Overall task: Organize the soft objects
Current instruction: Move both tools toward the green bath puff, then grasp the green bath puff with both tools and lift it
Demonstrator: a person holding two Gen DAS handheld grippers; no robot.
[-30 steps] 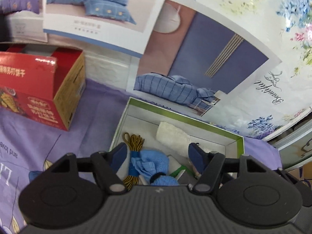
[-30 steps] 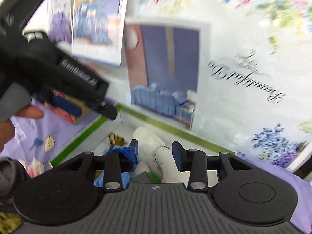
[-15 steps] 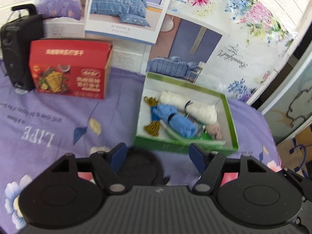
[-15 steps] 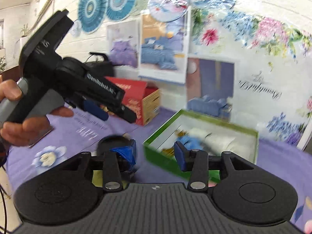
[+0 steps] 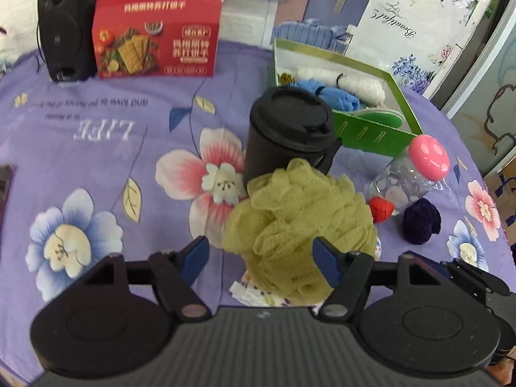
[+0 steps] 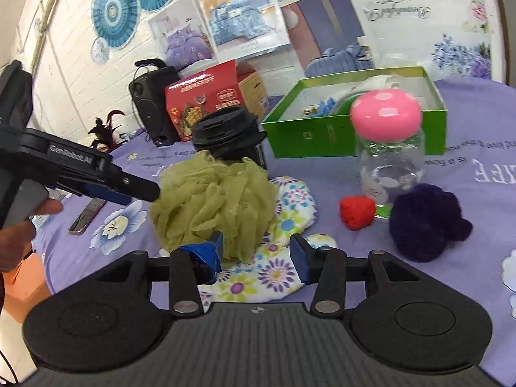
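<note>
A puffy olive-green mesh bath sponge (image 5: 300, 222) sits on the purple flowered tablecloth (image 5: 96, 148) right ahead of my left gripper (image 5: 261, 254), whose blue-padded fingers (image 5: 324, 258) are spread wide on either side of it without clearly pressing it; the right pad looks to be just brushing the mesh. The sponge rests partly on a white cloth printed with bright little flowers (image 6: 277, 258), and that cloth spreads beneath my right gripper (image 6: 256, 253), whose jaws also stand apart and hold nothing, its left pad (image 6: 206, 251) just in front of the sponge's lower edge. Directly beyond the sponge, touching its far side, stands a black lidded travel cup (image 5: 287, 132). To the right of my left gripper lie a small red knitted piece (image 5: 380, 209) and a dark purple fuzzy ball (image 5: 421, 221), near each other, with a clear jar under a pink rounded lid (image 5: 409, 174) just behind them. Farther off past the cup is an open green cardboard box (image 5: 374, 132) holding a light blue bundle (image 5: 329, 93), a white rolled towel (image 5: 348, 82) and a bit of yellow cord (image 5: 287, 79). Well to the left of the box stand a red cracker carton (image 5: 158, 35) and a black portable speaker (image 5: 67, 29). In the right wrist view, my left hand (image 6: 22, 222) grips the left tool's handle at the frame's left edge, above a phone (image 6: 87, 216) lying flat on the cloth.
</note>
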